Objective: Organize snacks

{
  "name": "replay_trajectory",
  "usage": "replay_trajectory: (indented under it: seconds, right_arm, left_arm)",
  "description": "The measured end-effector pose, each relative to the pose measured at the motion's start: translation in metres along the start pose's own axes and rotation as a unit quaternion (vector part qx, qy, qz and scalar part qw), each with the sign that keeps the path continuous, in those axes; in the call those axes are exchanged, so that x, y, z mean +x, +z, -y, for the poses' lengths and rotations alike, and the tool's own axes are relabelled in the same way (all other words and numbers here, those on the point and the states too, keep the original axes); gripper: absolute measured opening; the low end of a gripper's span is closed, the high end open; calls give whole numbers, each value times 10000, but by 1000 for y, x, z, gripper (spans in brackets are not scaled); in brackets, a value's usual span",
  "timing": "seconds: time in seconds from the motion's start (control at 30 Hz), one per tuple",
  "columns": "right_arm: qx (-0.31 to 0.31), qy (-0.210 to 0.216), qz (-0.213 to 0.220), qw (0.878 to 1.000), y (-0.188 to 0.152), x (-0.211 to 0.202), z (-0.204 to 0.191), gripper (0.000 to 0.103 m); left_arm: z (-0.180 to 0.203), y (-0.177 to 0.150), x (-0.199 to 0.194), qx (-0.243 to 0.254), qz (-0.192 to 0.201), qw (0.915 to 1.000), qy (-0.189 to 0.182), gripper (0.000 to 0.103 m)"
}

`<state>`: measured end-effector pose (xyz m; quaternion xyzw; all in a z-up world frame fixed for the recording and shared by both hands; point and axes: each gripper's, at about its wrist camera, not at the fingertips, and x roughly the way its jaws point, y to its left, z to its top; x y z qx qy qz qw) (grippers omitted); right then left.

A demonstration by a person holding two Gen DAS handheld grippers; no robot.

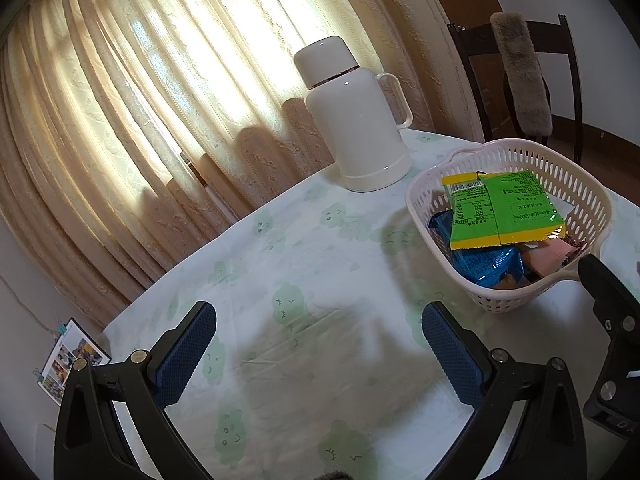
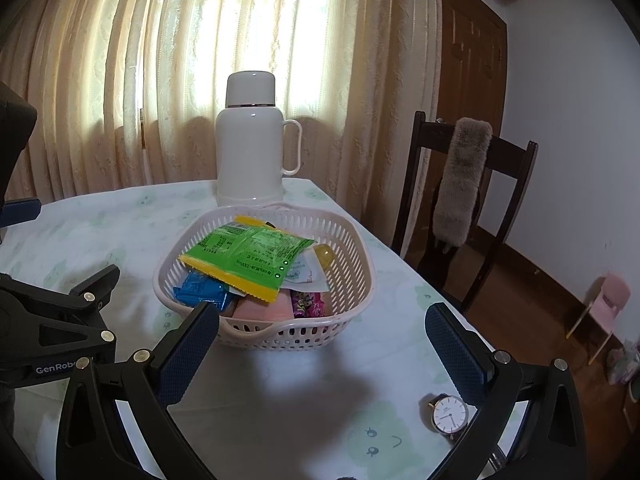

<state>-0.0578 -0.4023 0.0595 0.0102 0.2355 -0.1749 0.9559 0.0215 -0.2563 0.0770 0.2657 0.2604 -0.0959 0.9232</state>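
Observation:
A white slotted basket (image 2: 344, 240) (image 1: 424, 196) stands on the table and holds several snack packets. A green and yellow packet (image 2: 248, 256) (image 1: 500, 208) lies on top, over a blue packet (image 2: 200, 290) (image 1: 484, 264), a pink one (image 2: 264, 308) and a purple one (image 2: 308, 304). My right gripper (image 2: 322, 320) is open just in front of the basket's near rim, nothing between its fingers. My left gripper (image 1: 320, 320) is open over bare tablecloth, left of the basket. The left gripper's body (image 2: 60, 312) shows at the right wrist view's left edge.
A white thermos jug (image 2: 252, 140) (image 1: 356, 120) stands behind the basket near the curtain. A wristwatch (image 2: 450, 414) lies on the tablecloth (image 1: 280, 280) by my right finger. A dark wooden chair (image 2: 472, 200) (image 1: 520, 80) with a furry cover stands at the table's right side.

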Motion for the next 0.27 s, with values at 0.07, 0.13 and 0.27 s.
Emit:
replay_trajectory:
  seconds: [0.07,0.13,0.27]
  right_arm:
    - [-14,0,1,10000,0,0,-1,103]
    - [-19,-2,-4,10000,-1,0,-2,103]
    - [-37,-1,1,10000,-1,-1,-3,103]
  left_arm:
    - [1,-1,-2,35,32,10000,-5,103]
    - [3,-1,-3,75,64,10000,-7,103]
    - [4,-1,-4,106,72,9999,1,103]
